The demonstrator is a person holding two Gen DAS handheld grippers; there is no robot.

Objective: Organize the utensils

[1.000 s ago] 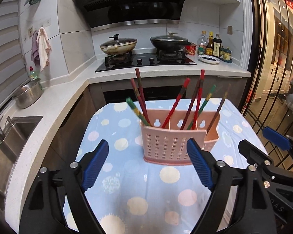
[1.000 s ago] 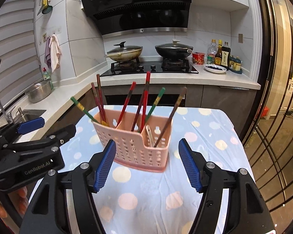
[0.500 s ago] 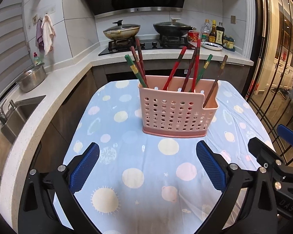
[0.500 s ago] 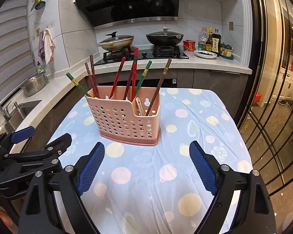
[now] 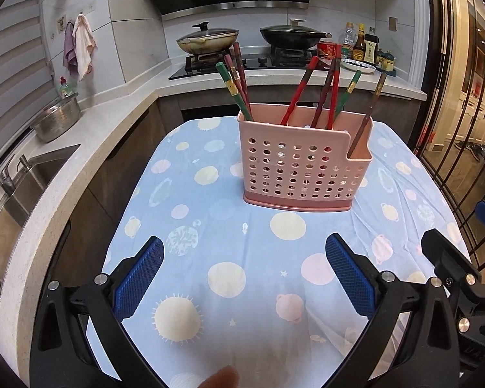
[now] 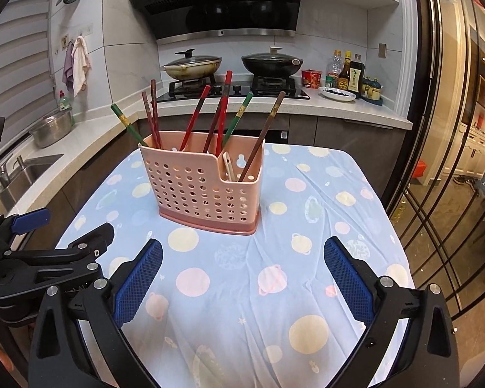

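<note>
A pink perforated utensil holder (image 5: pixel 302 168) stands upright on the table's blue dotted cloth (image 5: pixel 236 236); it also shows in the right wrist view (image 6: pixel 207 187). Several red, green and brown chopsticks (image 5: pixel 296 93) (image 6: pixel 223 113) lean in it, and a pale spoon (image 6: pixel 228 167) sits in its low side pocket. My left gripper (image 5: pixel 244 274) is open and empty, near the front of the table, well short of the holder. My right gripper (image 6: pixel 242 274) is open and empty, to the right of the left one, also short of the holder.
A white counter (image 5: pixel 90 135) runs along the left with a sink (image 5: pixel 6 200) and a steel bowl (image 5: pixel 56 118). A hob with two lidded pans (image 6: pixel 232 64) and sauce bottles (image 6: pixel 347 72) is behind the table. Glass doors (image 6: pixel 452 161) stand at the right.
Both grippers have drawn back from the holder toward the table's front edge, so the holder looks smaller and farther. Both stay open. The holder and chopsticks have not moved.
</note>
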